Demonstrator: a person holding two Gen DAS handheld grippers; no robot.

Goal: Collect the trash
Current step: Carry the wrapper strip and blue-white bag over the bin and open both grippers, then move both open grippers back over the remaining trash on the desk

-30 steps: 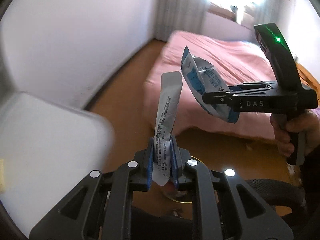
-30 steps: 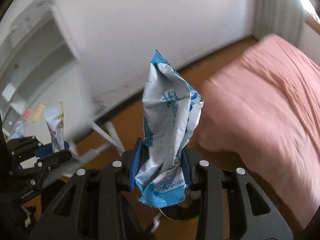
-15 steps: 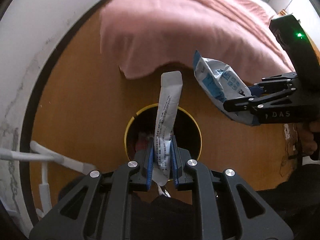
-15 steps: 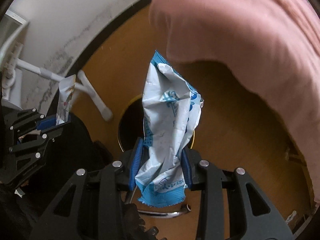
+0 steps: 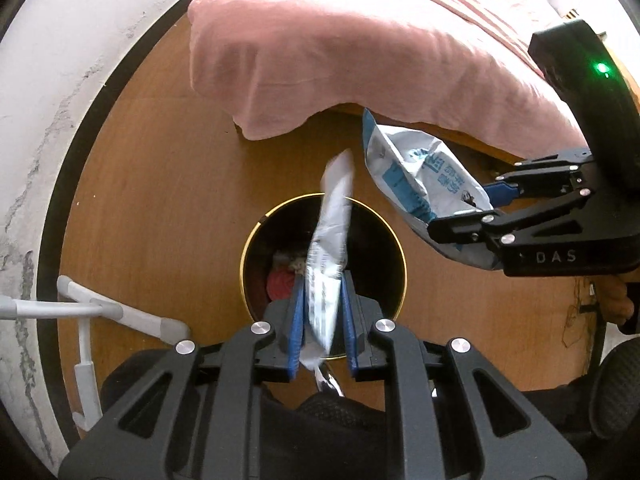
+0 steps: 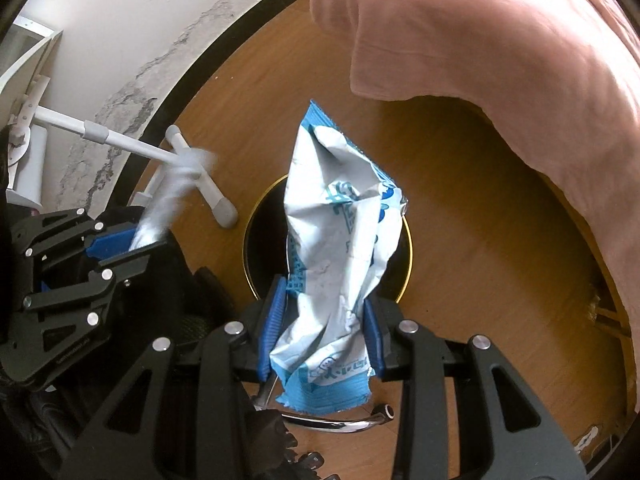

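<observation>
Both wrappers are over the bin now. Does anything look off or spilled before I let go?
Nothing spilled. The narrow sachet in the left gripper is motion-blurred and leaning, its jaws parted, so it seems to be slipping out over the bin. The right gripper grips the blue-white wrapper.

bin [image 5: 248,256] on floor [image 5: 160,184], bed [image 5: 360,40] behind

The letters "DAS" are printed in pale capitals on the black body of the right gripper [image 5: 460,220], seen in the left wrist view. The blue-and-white wrapper [image 5: 424,176] it grips bears blue printed characters, too crumpled to read. The narrow sachet [image 5: 326,280] carries fine print, blurred and unreadable.
</observation>
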